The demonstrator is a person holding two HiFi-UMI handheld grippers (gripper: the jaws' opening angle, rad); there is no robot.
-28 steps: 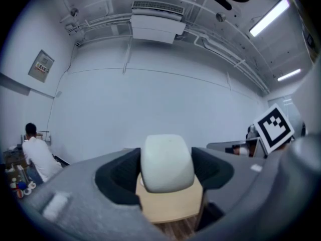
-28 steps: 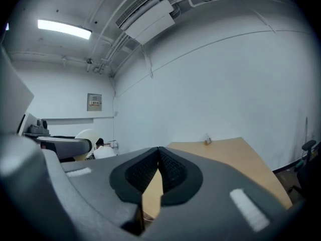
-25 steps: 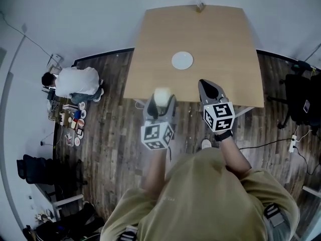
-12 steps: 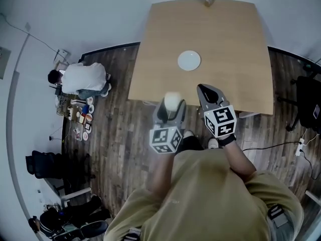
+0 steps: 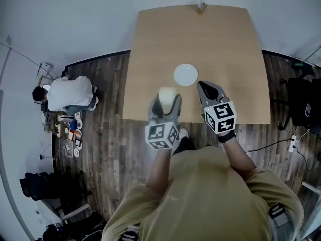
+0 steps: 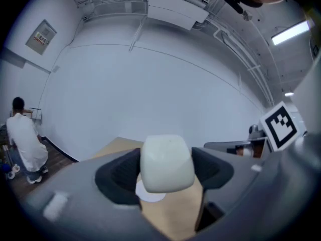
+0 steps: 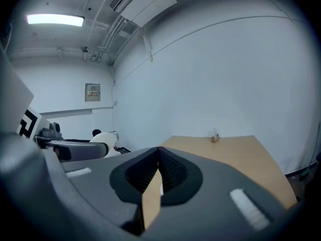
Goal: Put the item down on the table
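**Entry: off-white block in the left gripper, near table edge; hazards on release**

- Left gripper (image 6: 167, 167): jaws partly apart and clamped on the two sides of an off-white rounded block (image 6: 167, 162). The block fills the gap and stands proud above the pads. In the head view it sits at frame centre, over the near edge of the table (image 5: 220, 49). Its height above the top cannot be told.
- Right gripper (image 7: 158, 172): jaws pressed together with nothing between them. It is just to the right of the left gripper in the head view.
- White plate (image 5: 185, 75): lies on the table just up and right of the block.
- Small upright object (image 5: 200, 5): stands at the far table edge, top of frame, well apart.
- Person in a white shirt (image 5: 67, 93): crouched at frame left on the wood floor, well apart.

Hazards, as judged:
1. Edge drop. The block hangs about over the near rim, so letting go here could send it to the floor.
2. High release. If the jaws part before contact, the rounded corners may let it bounce or tip.
3. Plate strike. Carrying it forward and rightward risks setting it on the plate or knocking the plate.
4. Drag. Pads that part unevenly could pull the block sideways as they leave.
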